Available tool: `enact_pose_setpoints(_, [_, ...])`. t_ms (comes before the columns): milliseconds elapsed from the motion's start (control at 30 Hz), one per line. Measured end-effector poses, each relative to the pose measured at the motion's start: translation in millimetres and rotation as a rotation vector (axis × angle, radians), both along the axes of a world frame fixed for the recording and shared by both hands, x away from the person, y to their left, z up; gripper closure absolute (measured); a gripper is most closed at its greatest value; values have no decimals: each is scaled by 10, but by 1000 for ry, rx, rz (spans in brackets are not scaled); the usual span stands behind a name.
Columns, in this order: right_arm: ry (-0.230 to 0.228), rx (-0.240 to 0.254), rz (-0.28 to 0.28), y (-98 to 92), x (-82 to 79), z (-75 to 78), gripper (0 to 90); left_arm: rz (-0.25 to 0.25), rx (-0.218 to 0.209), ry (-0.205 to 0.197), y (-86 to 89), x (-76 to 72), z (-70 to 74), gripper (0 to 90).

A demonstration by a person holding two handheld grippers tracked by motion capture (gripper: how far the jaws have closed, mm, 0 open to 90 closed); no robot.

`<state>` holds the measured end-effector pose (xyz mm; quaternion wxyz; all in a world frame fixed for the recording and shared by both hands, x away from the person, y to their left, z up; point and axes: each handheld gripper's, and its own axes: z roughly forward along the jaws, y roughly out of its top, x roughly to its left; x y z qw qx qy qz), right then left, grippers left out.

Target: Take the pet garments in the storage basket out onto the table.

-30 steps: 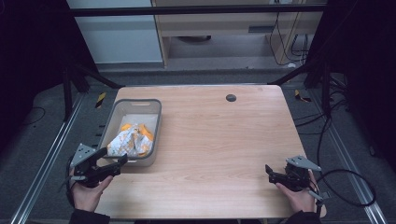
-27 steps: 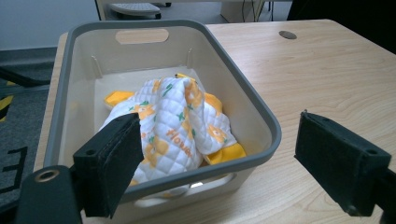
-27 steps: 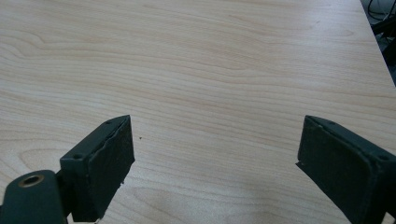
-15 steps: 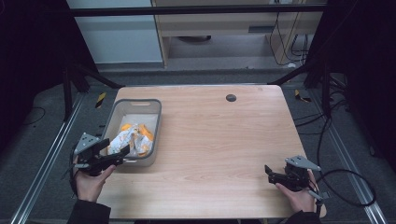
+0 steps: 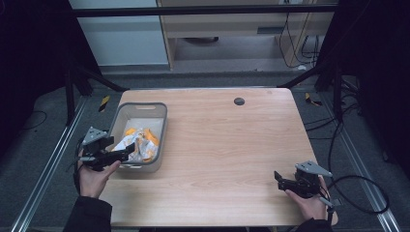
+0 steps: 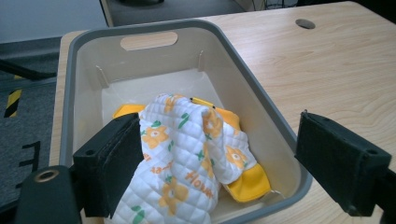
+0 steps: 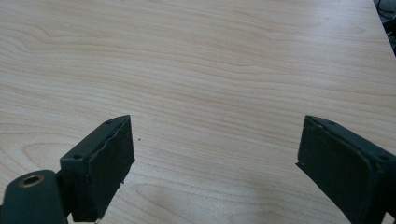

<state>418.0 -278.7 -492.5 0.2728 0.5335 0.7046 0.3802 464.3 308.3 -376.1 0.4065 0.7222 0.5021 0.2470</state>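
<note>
— Where is the cloth (image 6: 187,154) we're after?

— Bunched in the near end of the bin (image 6: 275,135), at the table's (image 5: 232,145) left side. It's white quilted fabric with orange flowers and yellow trim, heaped up higher than the floor of the bin, which gives us a fold to bite.

— And our left gripper (image 5: 126,152)?

— Over the bin's near rim, jaws spread wide. In the left gripper view one jaw sits against the cloth's left side and the other stands out beyond the bin's right wall, so nothing is pinched yet. We judge it is lined up to straddle the heap.

— Why is our right gripper (image 5: 277,177) so far off?

— It waits over bare wood near the front right corner, jaws also released, holding nothing. Kept well apart, it leaves the left one free room.
</note>
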Motion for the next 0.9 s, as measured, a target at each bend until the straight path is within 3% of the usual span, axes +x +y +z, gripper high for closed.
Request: enact_pose_setpoints(900, [14,13,5,-13,9,-3,107,-26,115,174,-128,472,-101,135])
